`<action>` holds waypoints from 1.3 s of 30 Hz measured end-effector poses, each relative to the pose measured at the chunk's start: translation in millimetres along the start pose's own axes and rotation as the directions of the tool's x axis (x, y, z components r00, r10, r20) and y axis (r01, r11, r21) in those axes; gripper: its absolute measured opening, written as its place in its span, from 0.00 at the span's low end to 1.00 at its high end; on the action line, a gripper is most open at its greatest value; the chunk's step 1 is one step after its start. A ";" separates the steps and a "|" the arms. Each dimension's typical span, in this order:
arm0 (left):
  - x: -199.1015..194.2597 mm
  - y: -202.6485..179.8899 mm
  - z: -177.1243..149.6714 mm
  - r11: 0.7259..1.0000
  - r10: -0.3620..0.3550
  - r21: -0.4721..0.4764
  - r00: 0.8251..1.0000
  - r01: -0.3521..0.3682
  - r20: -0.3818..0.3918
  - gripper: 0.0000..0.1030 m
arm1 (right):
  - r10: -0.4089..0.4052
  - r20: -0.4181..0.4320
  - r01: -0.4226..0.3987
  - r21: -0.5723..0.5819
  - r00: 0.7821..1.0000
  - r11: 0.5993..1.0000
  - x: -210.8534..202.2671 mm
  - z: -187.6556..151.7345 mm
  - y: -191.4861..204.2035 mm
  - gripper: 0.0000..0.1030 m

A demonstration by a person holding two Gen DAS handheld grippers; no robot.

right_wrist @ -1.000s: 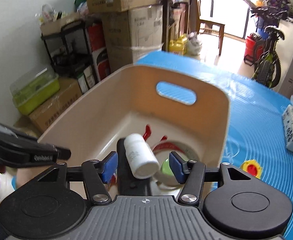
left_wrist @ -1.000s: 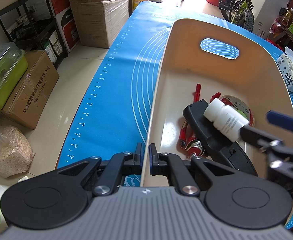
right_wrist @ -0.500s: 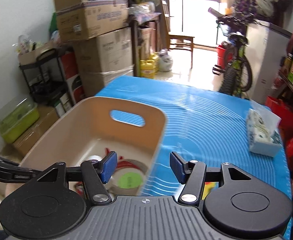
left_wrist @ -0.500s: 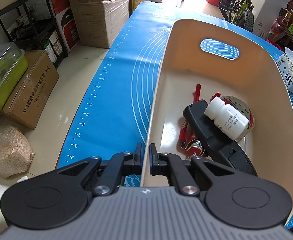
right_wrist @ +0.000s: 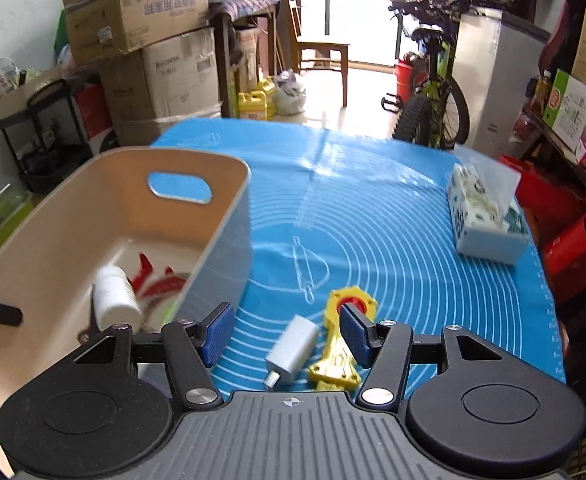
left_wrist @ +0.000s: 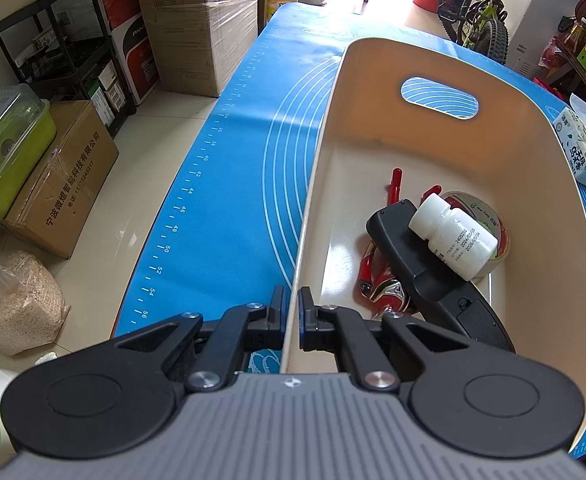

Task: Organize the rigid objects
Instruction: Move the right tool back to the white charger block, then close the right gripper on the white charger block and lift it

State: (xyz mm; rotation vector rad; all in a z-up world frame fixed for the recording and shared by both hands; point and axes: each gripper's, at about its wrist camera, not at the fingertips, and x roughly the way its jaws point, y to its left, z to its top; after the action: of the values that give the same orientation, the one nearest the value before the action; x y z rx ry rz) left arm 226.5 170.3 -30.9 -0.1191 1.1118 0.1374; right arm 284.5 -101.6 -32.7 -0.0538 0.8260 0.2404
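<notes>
my left gripper [left_wrist: 289,318] pinches the beige bin [left_wrist: 533,152] wall. my right gripper [right_wrist: 287,330] hangs wide above a grey cylinder [right_wrist: 293,350] and yellow toy [right_wrist: 339,346], right of the bin.

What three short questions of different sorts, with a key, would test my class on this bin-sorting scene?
1. True or false: the left gripper is shut on the bin wall.
2. Multiple choice: what lies on the mat between the right gripper fingers? A) tape roll B) yellow toy and grey block C) tissue pack
3. Fill in: the white bottle lies on its ____ inside the bin.

Key
1. True; its fingers pinch the near wall.
2. B; the fingers are open and touch neither.
3. Side, resting on a black object and the tape roll.
</notes>
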 end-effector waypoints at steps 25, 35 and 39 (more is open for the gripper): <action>0.1 0.6 -0.5 1.000 0.000 0.001 1.000 0.000 0.000 0.07 | -0.022 -0.095 0.016 -0.058 0.995 0.998 57.8 -15.9 8.1 0.54; 0.1 0.7 -0.7 1.000 0.002 0.001 1.000 -0.002 0.000 0.07 | -0.051 -0.173 0.044 -0.048 0.984 0.998 89.2 -14.0 10.8 0.46; 0.6 1.9 -1.1 1.000 0.004 0.002 1.000 -0.004 0.000 0.07 | -0.033 -0.174 0.028 -0.026 0.984 0.999 91.5 -14.6 7.9 0.42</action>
State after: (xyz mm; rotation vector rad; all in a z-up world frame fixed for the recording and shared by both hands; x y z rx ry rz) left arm 225.4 172.0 -32.0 -0.1151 1.1123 0.1403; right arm 331.8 -78.6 -109.3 -0.1111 0.9959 0.2189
